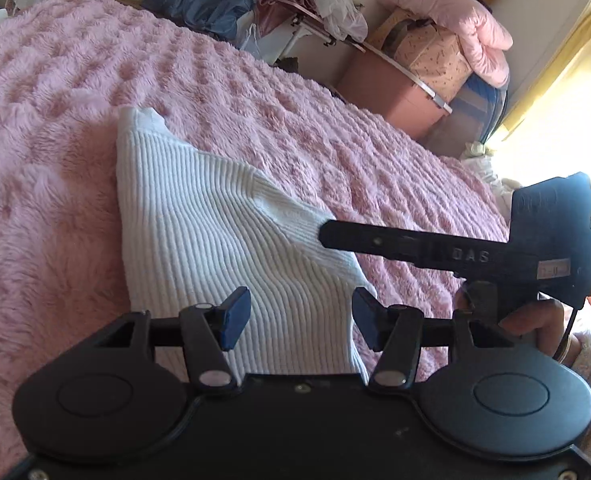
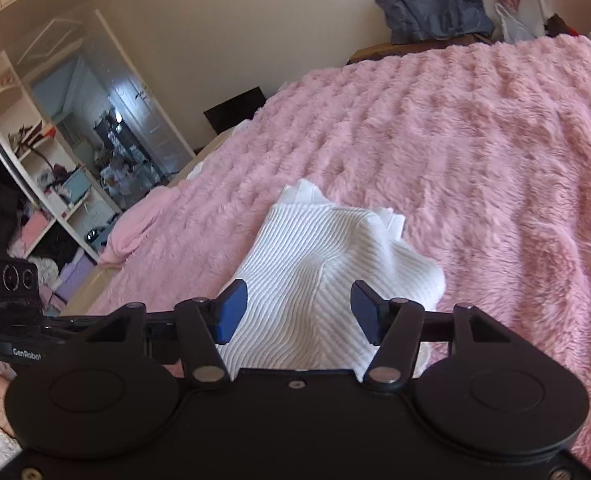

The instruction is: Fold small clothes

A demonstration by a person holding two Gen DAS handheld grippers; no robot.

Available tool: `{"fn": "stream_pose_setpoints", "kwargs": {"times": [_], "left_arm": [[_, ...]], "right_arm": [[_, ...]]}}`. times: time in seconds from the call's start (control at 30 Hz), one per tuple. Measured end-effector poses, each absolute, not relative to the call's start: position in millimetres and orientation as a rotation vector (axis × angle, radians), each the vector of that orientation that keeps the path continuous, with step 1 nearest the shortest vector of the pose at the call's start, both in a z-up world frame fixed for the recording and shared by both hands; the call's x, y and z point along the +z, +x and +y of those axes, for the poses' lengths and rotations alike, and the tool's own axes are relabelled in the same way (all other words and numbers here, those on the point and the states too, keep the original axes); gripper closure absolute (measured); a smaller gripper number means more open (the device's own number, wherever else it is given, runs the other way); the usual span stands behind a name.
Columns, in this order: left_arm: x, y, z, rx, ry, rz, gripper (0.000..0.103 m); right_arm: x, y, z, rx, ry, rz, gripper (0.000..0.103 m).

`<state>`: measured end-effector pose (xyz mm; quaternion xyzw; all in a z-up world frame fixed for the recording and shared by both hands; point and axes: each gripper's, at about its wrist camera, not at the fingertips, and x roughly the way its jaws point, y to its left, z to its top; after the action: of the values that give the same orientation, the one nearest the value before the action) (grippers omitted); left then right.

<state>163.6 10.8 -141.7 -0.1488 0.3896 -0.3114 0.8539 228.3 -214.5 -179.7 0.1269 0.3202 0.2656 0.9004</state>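
Pink fluffy blanket (image 1: 75, 128) covers the bed; a blue bag (image 2: 435, 8) sits against the far wall. I see the white ribbed garment (image 1: 215, 232) lying on the blanket, partly folded, directly ahead of both tools. Left gripper (image 1: 301, 316): jaws stand apart over the garment, pads gripping nothing. Right gripper (image 2: 298, 312): jaws likewise apart above the same garment, nothing held.

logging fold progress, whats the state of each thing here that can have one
white ribbed garment: lying folded on the blanket, not gripped
pink fluffy blanket: spread flat over the bed
left gripper: jaws open over the garment's near edge
right gripper: jaws open, garment below and between them
sliding closet door: open, shelves showing
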Motion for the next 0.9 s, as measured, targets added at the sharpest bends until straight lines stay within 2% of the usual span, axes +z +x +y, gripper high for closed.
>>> {"fn": "stream_pose_setpoints", "kwargs": {"times": [0.13,0.37,0.5,0.7,0.9], "left_arm": [[-166.3,153.5,-14.1,-0.665,-0.247,0.861,0.044],[-201.6,158.5,-35.2,-0.650,-0.142,0.890,0.043],[-190.3,157.5,-29.4,-0.634,-0.186,0.896,0.043],[-148.9,122.4,-8.9,-0.543,-0.169,0.790,0.043],[-168.3,115.1,3.0,-0.457,-0.169,0.838,0.043]], "right_arm": [[-193.3,237.4,-205.2,0.464,0.134,0.604,0.047],[-231.1,257.9,-217.4,0.450,0.150,0.669,0.052],[-235.1,257.9,-222.8,0.455,0.204,0.653,0.052],[-199.2,218.1,-227.6,0.546,0.235,0.539,0.051],[-196.9,200.8,-218.3,0.636,0.209,0.561,0.051]]}}
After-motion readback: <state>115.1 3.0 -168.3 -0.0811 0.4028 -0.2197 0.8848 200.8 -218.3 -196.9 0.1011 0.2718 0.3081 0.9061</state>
